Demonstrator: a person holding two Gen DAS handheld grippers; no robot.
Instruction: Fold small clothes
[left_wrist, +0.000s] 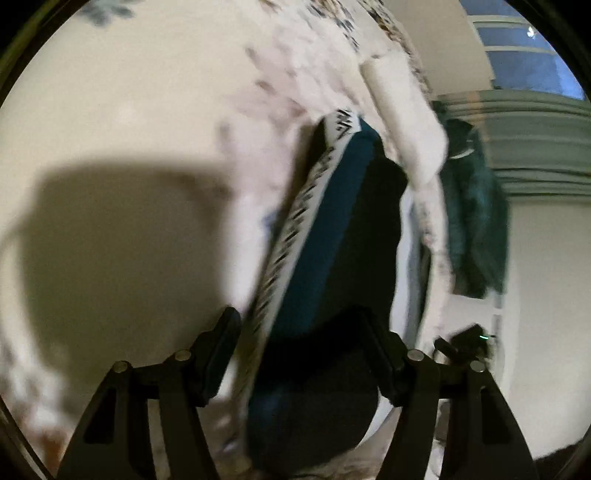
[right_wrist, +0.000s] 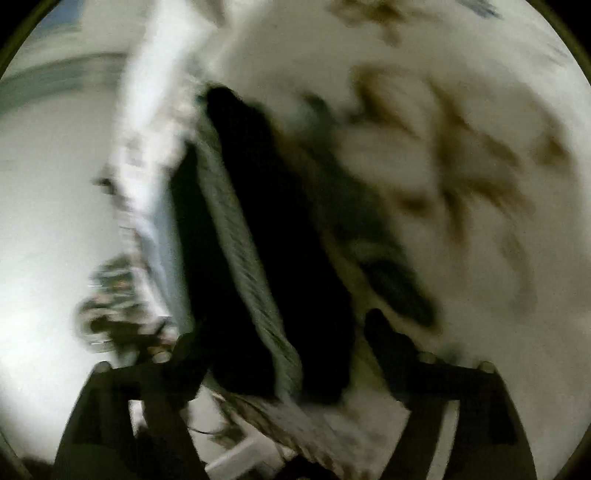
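Observation:
A small dark teal garment (left_wrist: 332, 229) with a white, black-patterned waistband (left_wrist: 295, 221) lies on a white floral bedsheet (left_wrist: 129, 110). My left gripper (left_wrist: 299, 332) is open, its fingers (left_wrist: 221, 343) on either side of the garment's near end. In the blurred right wrist view the same garment (right_wrist: 258, 240) looks black with a pale ribbed band (right_wrist: 236, 236). My right gripper (right_wrist: 280, 332) is open with the garment's end between its fingers (right_wrist: 384, 332).
Another teal cloth (left_wrist: 476, 221) hangs over the bed's edge at the right. A window (left_wrist: 517, 48) and grey curtain folds (left_wrist: 535, 147) stand beyond. The other gripper (left_wrist: 469, 336) shows at the lower right. Brown floral print (right_wrist: 461, 155) marks the sheet.

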